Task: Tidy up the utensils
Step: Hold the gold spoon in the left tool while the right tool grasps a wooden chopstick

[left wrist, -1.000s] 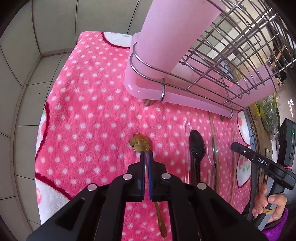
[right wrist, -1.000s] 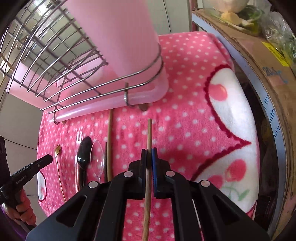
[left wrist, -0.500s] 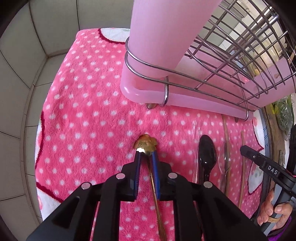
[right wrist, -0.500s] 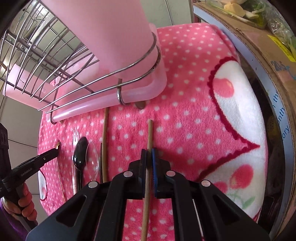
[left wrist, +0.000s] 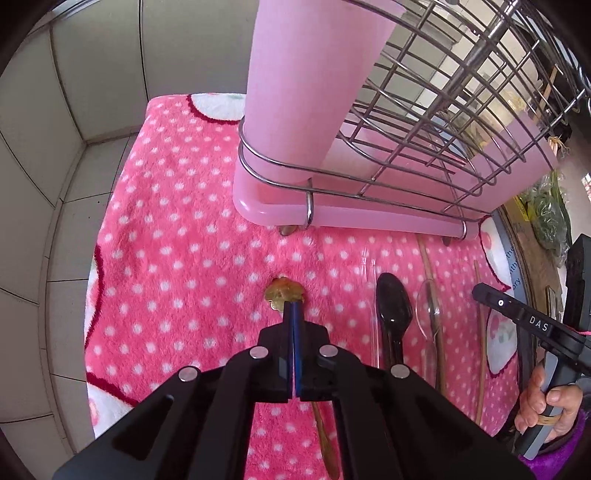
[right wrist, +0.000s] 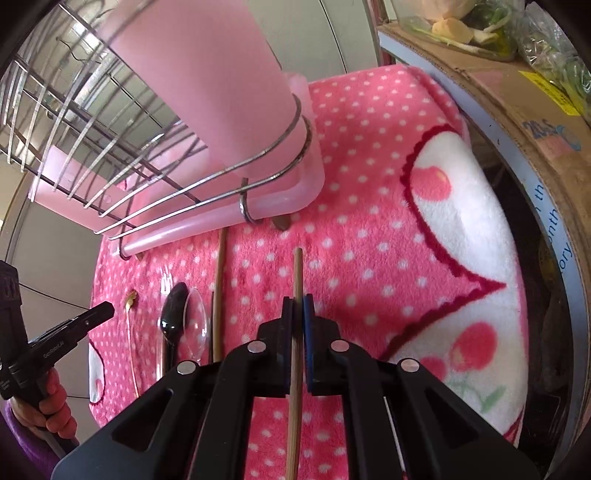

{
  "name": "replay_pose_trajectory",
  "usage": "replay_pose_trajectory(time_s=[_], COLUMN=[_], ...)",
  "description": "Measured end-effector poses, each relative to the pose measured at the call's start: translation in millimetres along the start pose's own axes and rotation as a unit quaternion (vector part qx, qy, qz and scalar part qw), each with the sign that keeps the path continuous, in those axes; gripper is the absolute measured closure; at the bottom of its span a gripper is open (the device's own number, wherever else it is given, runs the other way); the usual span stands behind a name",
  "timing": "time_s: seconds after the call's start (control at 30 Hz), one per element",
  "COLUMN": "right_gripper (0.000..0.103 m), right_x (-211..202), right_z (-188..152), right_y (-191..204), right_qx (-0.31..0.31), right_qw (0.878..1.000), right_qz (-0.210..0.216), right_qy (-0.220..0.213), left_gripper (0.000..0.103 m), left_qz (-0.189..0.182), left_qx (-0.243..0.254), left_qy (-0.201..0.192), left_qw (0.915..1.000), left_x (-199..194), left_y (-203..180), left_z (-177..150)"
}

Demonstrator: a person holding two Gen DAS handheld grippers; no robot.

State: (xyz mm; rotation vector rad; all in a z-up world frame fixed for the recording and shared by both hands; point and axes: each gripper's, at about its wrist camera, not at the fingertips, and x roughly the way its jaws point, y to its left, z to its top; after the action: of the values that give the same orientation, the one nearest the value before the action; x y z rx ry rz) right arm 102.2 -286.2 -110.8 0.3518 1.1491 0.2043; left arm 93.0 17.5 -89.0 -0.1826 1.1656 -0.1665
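My left gripper [left wrist: 294, 314] is shut on the gold spoon [left wrist: 283, 293], just behind its flower-shaped head; its handle runs back under the gripper. My right gripper [right wrist: 298, 308] is shut on a wooden chopstick [right wrist: 297, 273], held a little above the pink dotted blanket [right wrist: 369, 229]. A black spoon [left wrist: 393, 308], a clear plastic spoon [left wrist: 428, 314], a clear fork [left wrist: 365, 266] and another chopstick [left wrist: 426, 262] lie side by side on the blanket. The pink utensil cup [left wrist: 306, 81] stands in the wire rack [left wrist: 424, 122] behind them.
The rack sits on a pink drip tray [left wrist: 354, 214]. Tiled wall [left wrist: 55, 129] is to the left. A cardboard box [right wrist: 517, 103] with bagged vegetables [right wrist: 480, 26] borders the blanket on the right.
My left gripper opened around the gold spoon's neck half a second ago and has closed on it again. My right gripper has lifted slightly with the chopstick.
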Motion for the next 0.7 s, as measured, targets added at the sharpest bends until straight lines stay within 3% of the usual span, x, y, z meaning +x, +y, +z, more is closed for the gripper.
replay_pose_trajectory(time_s=[0.07,0.23,0.43,0.53,0.6,0.63,0.7], right_gripper=[0.097,0.097,0.097,0.097,0.097,0.097,0.097], right_x=[-6,-10,-9,-9,-10,-11,-15], right_z=[0,2,1,2,2,2,0], right_y=[-2,-5,-1,-2,-3,-5,-5], right_qx=[0.003,-0.001,-0.004,-0.003,-0.002,-0.001,-0.002], right_qw=[1.0,1.0,1.0,1.0,1.0,1.0,1.0], right_qz=[0.004,0.007,0.009,0.011,0.014,0.015,0.02], right_qy=[-0.006,-0.005,-0.005,-0.008,-0.009,-0.011,-0.019], left_gripper=[0.103,0.096,0.087,0.087,0.089,0.1,0.101], left_qz=[-0.001,-0.026,0.005,0.017,0.029,0.028,0.015], left_qx=[-0.007,-0.055,-0.04,-0.029,-0.014,-0.008,-0.007], left_qy=[0.008,0.072,0.082,0.068,0.063,0.06,0.053], left_qw=[0.9999,0.9955,0.9959,0.9971,0.9975,0.9978,0.9985], left_x=[-1,16,33,37,40,39,34], left_y=[7,22,7,-4,-9,-12,-14], left_z=[2,10,15,17,17,17,16])
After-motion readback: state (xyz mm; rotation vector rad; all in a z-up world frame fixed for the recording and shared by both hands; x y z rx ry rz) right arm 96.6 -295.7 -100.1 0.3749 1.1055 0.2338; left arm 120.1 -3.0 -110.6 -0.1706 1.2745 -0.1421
